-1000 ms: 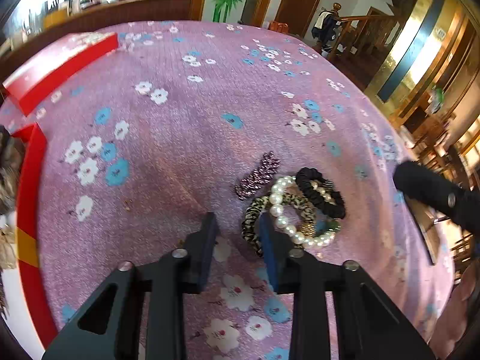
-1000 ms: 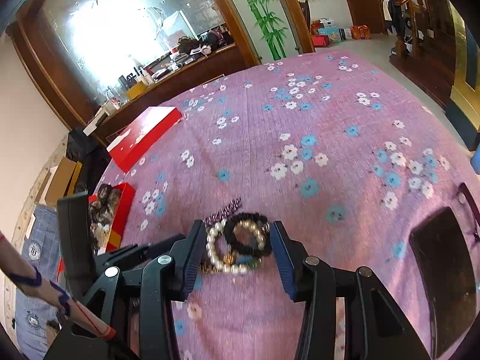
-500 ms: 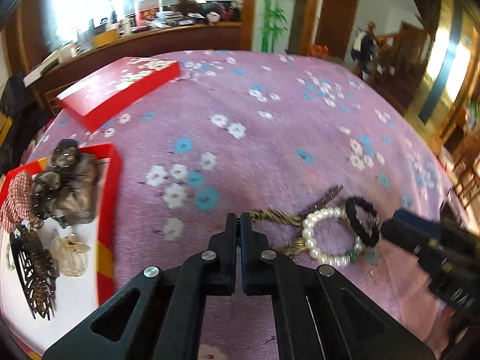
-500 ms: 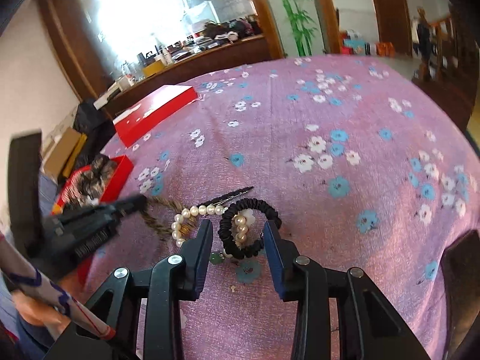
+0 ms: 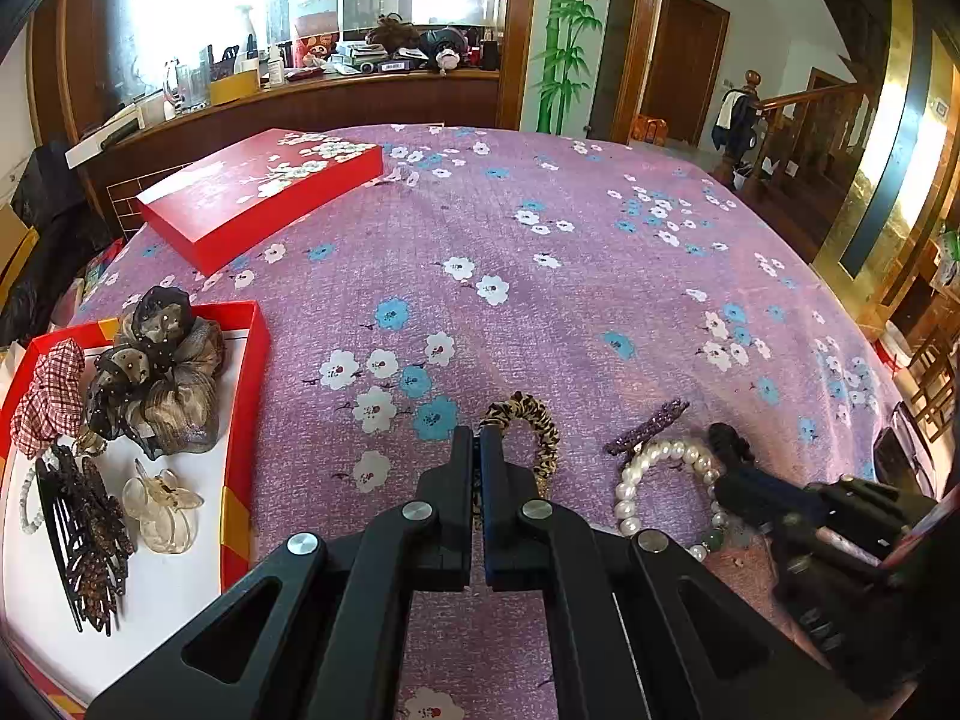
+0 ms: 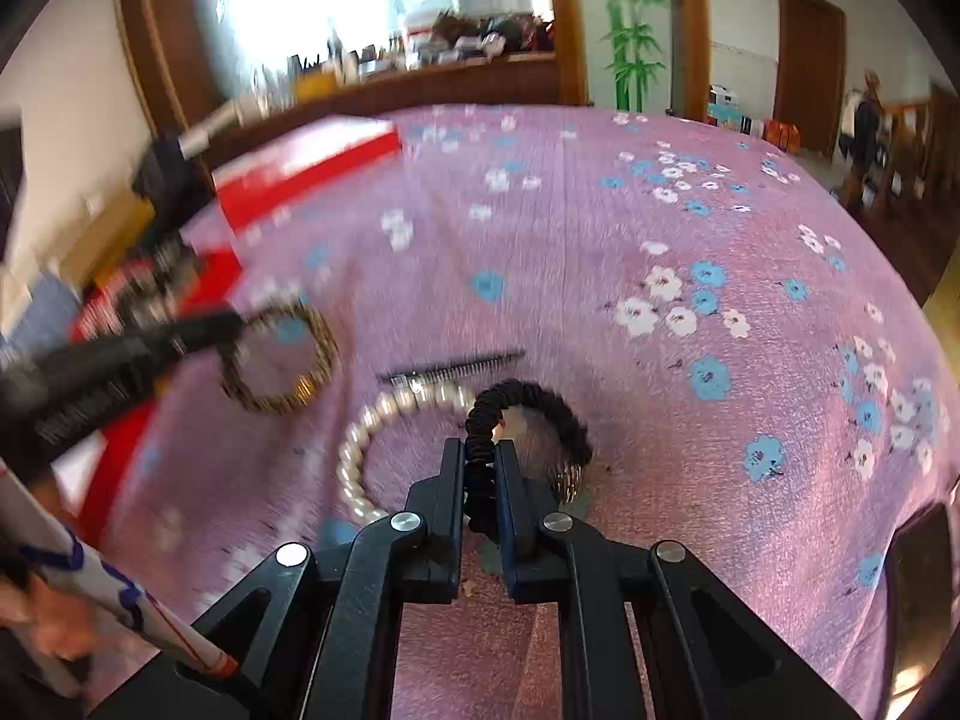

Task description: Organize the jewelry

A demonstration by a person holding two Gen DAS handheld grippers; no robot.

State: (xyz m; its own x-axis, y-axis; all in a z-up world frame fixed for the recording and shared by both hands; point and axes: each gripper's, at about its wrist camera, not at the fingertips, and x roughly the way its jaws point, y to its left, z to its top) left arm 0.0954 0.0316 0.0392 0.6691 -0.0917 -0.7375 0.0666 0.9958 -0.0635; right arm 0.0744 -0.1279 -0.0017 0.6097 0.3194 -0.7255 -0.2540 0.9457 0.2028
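Left gripper is clamping the leopard scrunchie beside the red tray's edge; right gripper is pinching the black scrunchie, both angling down; tablecloth lying open beyond.

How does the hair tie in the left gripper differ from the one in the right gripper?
The leopard-print hair tie is tan with dark spots; the black hair tie is plain black with a small metal piece. The leopard one has been pulled clear of the pearl bracelet; the black one lies against it. Both are fabric loops pinched at the rim, by the left gripper and the right gripper.
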